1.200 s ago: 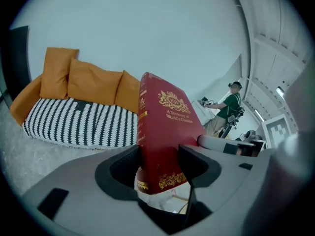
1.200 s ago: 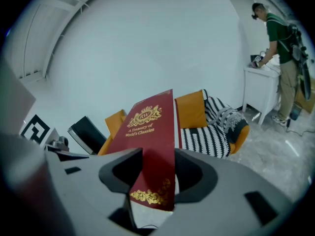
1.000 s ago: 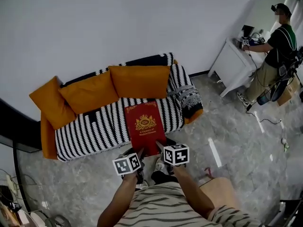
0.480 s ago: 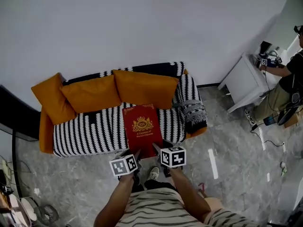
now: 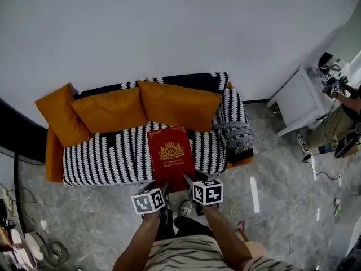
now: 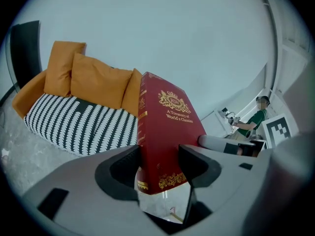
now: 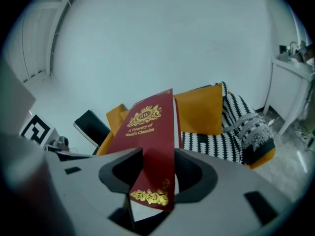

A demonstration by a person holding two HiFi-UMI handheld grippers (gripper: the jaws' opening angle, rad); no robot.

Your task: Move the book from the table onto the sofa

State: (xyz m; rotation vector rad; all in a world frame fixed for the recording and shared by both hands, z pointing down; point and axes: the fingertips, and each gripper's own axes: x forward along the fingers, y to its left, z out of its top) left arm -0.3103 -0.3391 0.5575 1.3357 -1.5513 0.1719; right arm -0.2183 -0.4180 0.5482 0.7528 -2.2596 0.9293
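Observation:
A thick red book (image 5: 171, 156) with gold lettering is held flat over the striped seat of the sofa (image 5: 107, 160). My left gripper (image 5: 163, 188) is shut on its near left corner, and my right gripper (image 5: 188, 180) is shut on its near right corner. In the left gripper view the book (image 6: 165, 132) stands between the jaws of the left gripper (image 6: 160, 163), spine to the left. In the right gripper view the book (image 7: 147, 141) is clamped in the right gripper (image 7: 153, 173), with the sofa (image 7: 231, 132) behind. Whether the book rests on the seat I cannot tell.
Three orange cushions (image 5: 113, 110) lean on the sofa's back, below a white wall. A black-and-white throw (image 5: 236, 134) hangs over the right arm. At the far right a person (image 5: 344, 114) stands by a white table (image 5: 298, 103). Grey marble floor (image 5: 271, 196) lies around.
Both grippers carried the book forward and a little down toward the sofa seat; the sofa sits nearer in the head view. The grip on the book is unchanged.

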